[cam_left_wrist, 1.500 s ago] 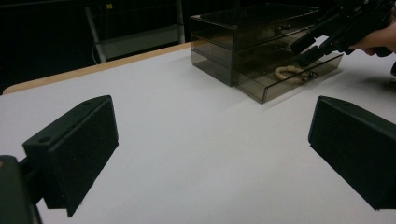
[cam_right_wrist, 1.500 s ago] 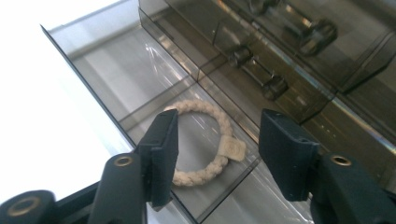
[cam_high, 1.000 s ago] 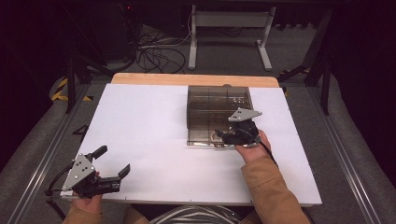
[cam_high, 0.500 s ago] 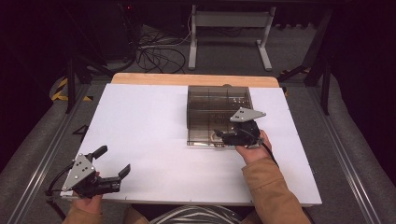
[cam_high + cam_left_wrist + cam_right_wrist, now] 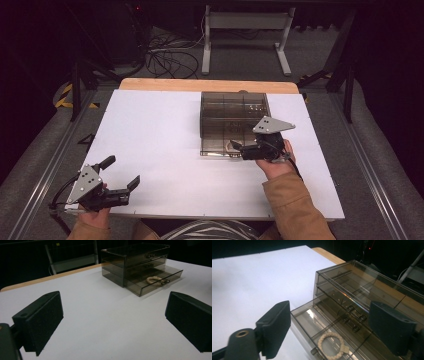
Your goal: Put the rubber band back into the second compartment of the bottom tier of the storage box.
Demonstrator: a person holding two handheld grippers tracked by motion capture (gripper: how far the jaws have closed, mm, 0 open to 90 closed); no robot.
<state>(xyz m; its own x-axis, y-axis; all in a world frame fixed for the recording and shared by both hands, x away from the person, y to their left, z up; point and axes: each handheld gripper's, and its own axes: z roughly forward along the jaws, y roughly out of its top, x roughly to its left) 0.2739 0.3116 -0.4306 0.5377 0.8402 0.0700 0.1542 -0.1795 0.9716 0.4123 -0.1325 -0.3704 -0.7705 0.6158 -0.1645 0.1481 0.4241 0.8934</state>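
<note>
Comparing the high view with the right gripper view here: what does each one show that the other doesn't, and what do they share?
High view alone: the person's sleeve, the left claw open near the table's front left corner, the right claw at the drawer front, and the floor cables beyond the table.

Right gripper view alone: close detail, namely the round knobs on the two shut drawers, and a small tag on the bracelet.

Both: the white table, the smoky clear drawer box, its bottom drawer pulled out, and the beaded bracelet lying inside.
</note>
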